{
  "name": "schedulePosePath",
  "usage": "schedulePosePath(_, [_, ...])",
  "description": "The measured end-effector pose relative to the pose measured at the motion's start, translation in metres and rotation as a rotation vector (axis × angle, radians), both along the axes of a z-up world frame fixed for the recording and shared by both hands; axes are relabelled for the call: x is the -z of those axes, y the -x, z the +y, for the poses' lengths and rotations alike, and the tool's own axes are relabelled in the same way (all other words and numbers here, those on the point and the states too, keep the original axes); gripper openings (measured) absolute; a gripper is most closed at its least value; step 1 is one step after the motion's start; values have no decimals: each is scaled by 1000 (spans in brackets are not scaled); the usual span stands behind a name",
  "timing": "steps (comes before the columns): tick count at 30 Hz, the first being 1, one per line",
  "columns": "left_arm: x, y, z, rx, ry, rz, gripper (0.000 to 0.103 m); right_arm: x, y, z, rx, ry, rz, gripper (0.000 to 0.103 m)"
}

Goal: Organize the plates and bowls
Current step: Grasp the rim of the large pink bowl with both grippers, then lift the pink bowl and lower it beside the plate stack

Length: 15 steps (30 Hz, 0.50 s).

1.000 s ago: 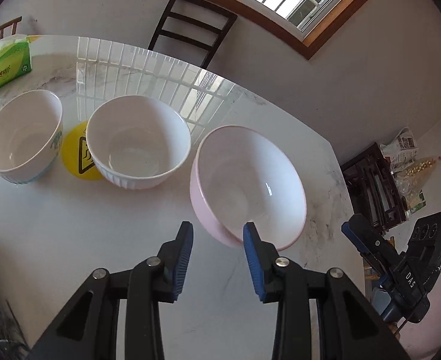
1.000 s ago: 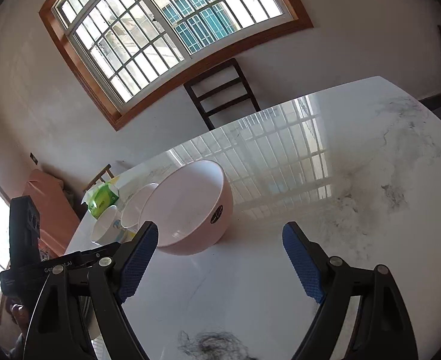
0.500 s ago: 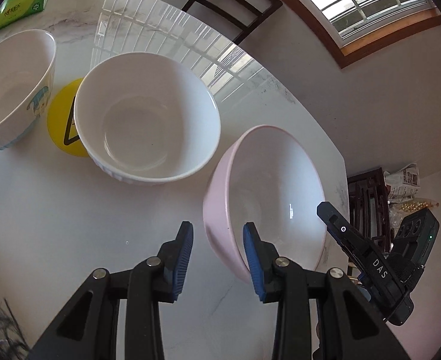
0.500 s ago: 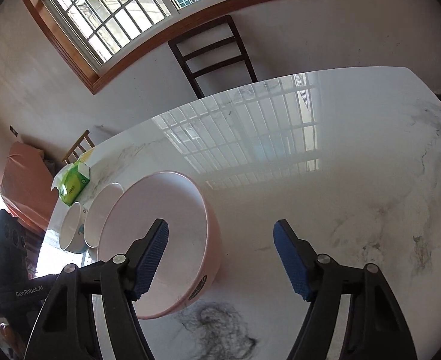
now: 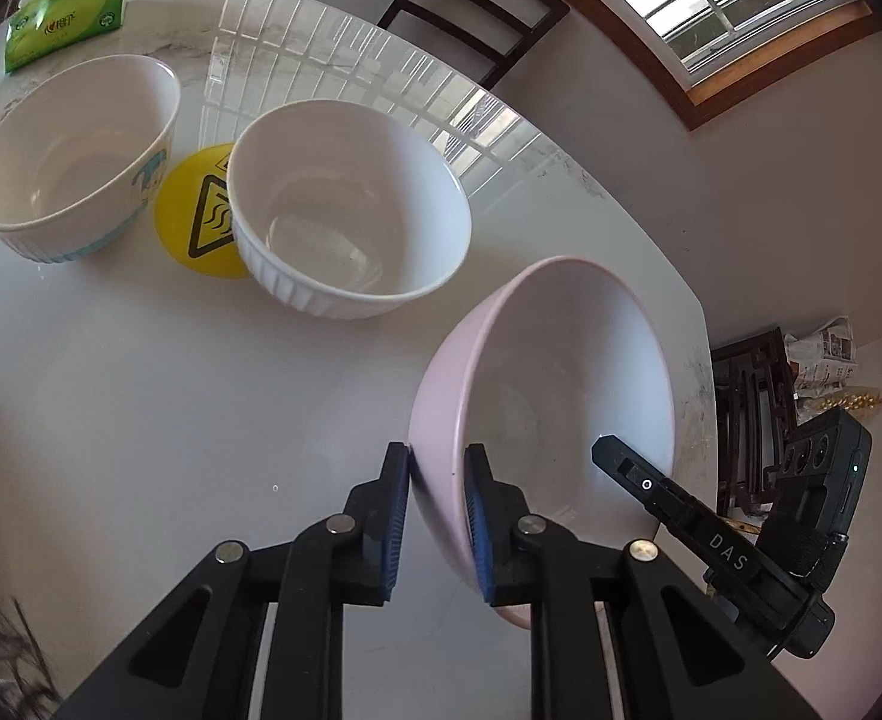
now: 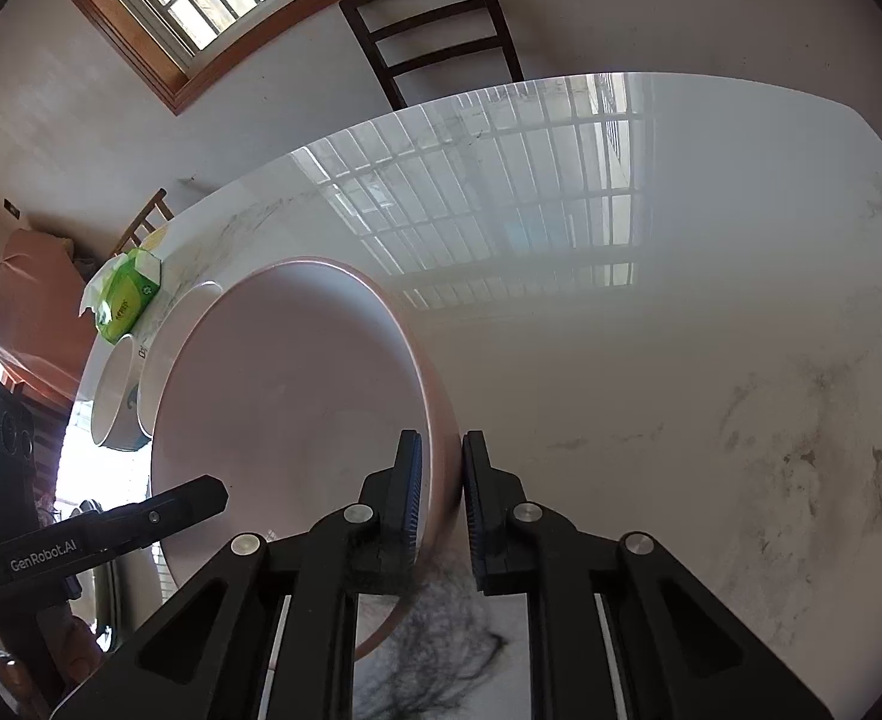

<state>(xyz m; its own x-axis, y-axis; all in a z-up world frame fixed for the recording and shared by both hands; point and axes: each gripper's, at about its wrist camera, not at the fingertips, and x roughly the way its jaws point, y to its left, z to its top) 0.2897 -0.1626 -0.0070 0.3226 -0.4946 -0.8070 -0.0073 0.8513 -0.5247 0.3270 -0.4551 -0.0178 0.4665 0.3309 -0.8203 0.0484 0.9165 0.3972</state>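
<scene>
- Your left wrist view looks steeply down along its jaws from close above the glossy white marble tabletop (image 5: 111,420), facing the dark wooden chair (image 5: 471,6) and the window.
- Your right wrist view looks down likewise, from the opposite side.
- Both share the wide pale pink bowl (image 5: 561,390) (image 6: 285,396), very near each lens.

White letters "DAS" on the black arm of the right gripper (image 5: 726,552), left wrist view. "GenRobot.AI" on the black arm of the left gripper (image 6: 45,555), right wrist view. Black triangular warning sign with wavy lines on the yellow disc (image 5: 198,213). Print on the green tissue pack (image 5: 63,21) too small to read.
</scene>
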Motion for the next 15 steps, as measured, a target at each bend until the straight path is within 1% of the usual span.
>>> schedulePosePath(3, [-13,26,19,-3,-3,-13,19,-7,22,13,-21,-27,0,14])
schedulePosePath(7, [-30,62,43,-10,-26,-36,19,-18,58,37,-58,-61,-2,16])
schedulePosePath(11, [-35,102,68,-9,-64,-45,19,-24,93,68,-102,-86,7,16])
schedulePosePath(15, [-33,133,95,-15,-85,-35,19,-24,124,97,-148,-98,22,16])
